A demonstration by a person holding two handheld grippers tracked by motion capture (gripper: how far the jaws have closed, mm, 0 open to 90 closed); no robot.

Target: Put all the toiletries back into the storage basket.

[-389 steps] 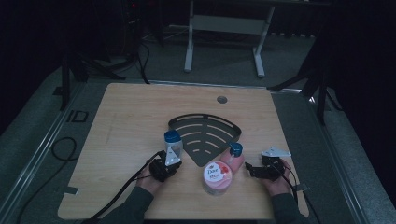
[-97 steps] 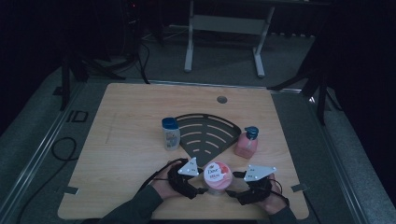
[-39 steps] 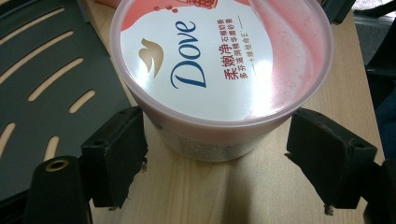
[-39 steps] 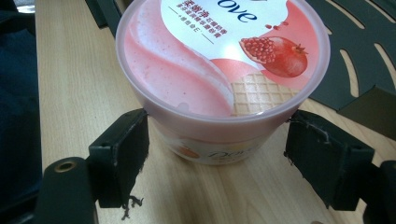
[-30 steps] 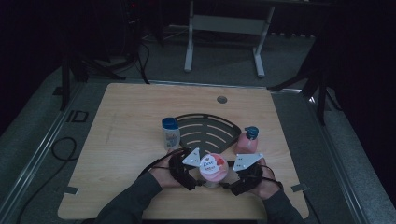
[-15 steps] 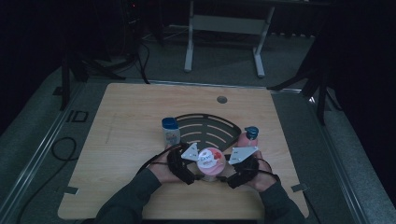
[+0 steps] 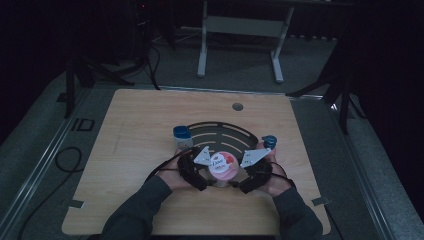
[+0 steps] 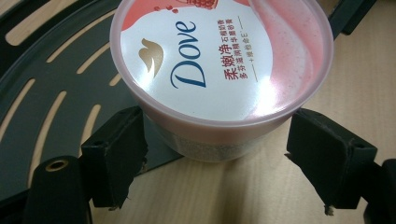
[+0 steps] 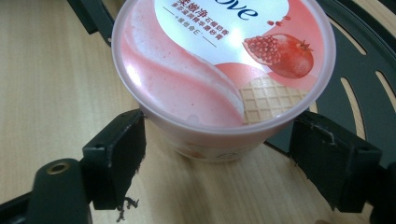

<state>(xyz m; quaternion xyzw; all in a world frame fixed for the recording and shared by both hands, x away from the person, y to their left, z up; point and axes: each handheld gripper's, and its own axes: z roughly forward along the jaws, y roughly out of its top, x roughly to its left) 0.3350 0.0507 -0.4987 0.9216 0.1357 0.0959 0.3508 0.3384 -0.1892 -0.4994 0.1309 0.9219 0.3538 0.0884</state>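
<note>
Since half a second ago, both hands have carried the round pink-lidded plastic tub (image 7: 222,165) slightly forward, toward the black slotted fan-shaped tray (image 7: 220,131) on the pale wooden counter (image 7: 140,130). Left claw (image 8: 219,161) and right claw (image 9: 217,158) each stand wide open around the tub's lower body from opposite sides. Whether the jaws press it, I cannot tell.
</note>
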